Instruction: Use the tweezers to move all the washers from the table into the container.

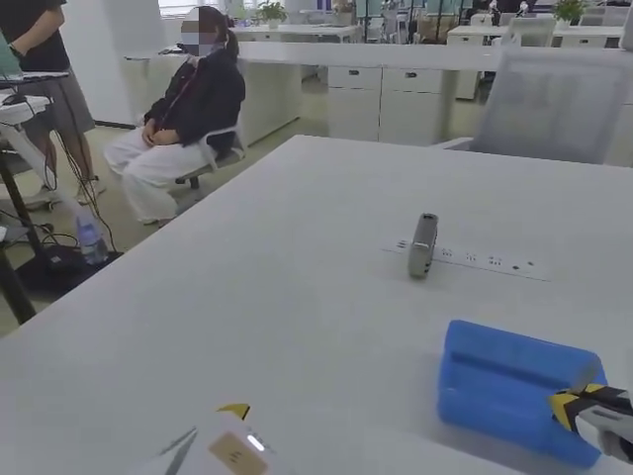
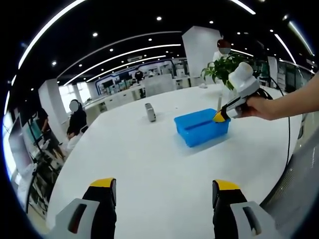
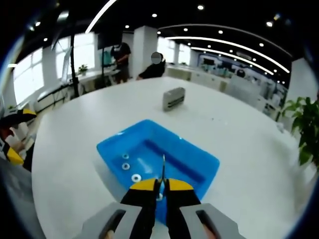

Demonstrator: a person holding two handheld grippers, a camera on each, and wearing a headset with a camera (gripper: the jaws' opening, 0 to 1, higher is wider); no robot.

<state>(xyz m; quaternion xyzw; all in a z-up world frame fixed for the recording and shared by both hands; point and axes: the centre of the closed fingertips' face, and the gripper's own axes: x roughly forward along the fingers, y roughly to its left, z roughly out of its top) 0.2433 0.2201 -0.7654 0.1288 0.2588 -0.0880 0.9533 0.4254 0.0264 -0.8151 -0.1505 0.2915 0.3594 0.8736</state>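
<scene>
The left tongs (image 2: 164, 186) gape wide over open white desk (image 2: 149, 159). In the right gripper view, three small silver ring washers (image 3: 125, 166) lie left of centre in the shallow blue plastic container (image 3: 194, 167). Thin metal tweezers (image 3: 163, 172), pinched in the right tongs (image 3: 160, 189), point over its floor.

Open-plan office: long white desks (image 1: 415, 54), drawer cabinets (image 1: 381, 99), mesh chair (image 1: 554, 104), potted plant (image 3: 306, 124), ceiling strip lights (image 2: 124, 52).
</scene>
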